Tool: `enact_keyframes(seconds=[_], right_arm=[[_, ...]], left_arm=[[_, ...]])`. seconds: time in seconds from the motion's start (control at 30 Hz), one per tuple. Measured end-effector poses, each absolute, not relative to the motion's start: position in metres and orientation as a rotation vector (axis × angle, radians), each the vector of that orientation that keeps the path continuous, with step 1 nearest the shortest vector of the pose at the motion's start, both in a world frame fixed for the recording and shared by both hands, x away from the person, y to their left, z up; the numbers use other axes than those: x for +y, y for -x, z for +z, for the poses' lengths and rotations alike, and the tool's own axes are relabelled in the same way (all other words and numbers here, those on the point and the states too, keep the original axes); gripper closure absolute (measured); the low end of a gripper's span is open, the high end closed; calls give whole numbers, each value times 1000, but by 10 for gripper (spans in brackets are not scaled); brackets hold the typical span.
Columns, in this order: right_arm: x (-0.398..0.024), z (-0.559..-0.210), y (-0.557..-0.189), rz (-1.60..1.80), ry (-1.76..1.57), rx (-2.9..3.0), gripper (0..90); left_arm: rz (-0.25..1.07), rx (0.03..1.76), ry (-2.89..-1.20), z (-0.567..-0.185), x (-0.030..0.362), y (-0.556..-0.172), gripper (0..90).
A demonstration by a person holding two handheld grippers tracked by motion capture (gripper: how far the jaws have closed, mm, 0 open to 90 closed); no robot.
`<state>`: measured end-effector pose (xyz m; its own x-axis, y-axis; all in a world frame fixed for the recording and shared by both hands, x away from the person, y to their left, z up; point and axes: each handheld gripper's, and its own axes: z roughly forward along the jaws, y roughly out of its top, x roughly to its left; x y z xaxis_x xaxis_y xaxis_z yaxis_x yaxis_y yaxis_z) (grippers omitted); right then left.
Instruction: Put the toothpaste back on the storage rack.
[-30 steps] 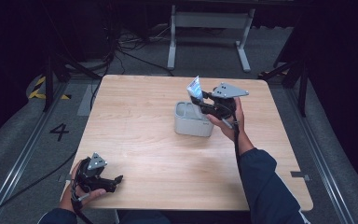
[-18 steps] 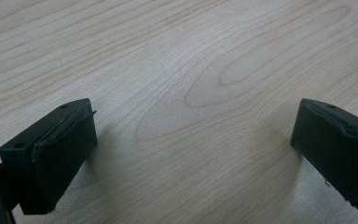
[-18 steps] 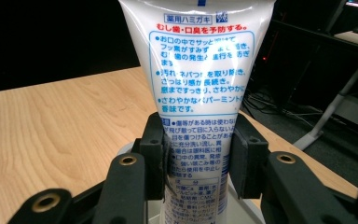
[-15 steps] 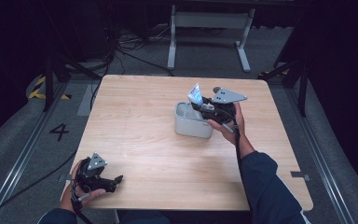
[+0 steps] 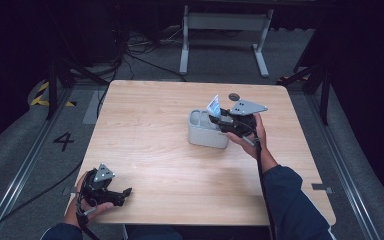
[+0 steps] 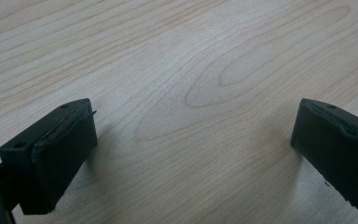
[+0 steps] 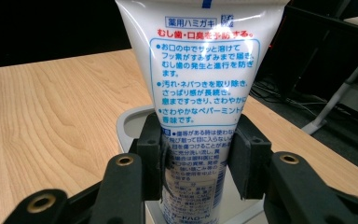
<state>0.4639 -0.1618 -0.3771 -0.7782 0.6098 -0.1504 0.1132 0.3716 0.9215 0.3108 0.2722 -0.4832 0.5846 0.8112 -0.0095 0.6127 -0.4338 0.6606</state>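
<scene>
A white toothpaste tube with blue and red print stands upright, its lower end inside a grey compartment holder at the table's middle right. My right gripper is shut on the tube's lower part, one pad on each side. Its jaws have just been easing open a little, with the tube still between them. My left gripper rests low at the near left corner of the wooden table, wide open over bare wood.
A small dark disc lies on the table just behind the right hand. Beyond the far edge stand a grey metal frame and floor cables. The holder's left compartment looks empty.
The right gripper has sunk slightly with the tube, bringing it lower into the holder. The left gripper has stayed where it was.
</scene>
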Motion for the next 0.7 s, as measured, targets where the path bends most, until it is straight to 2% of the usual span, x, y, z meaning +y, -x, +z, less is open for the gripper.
enact_keyframes(seconds=[0.7], right_arm=[[-161, -385, -460, 1293, -637, 2213, 592]], left_arm=[[413, 1127, -2191, -483, 272, -311, 7]])
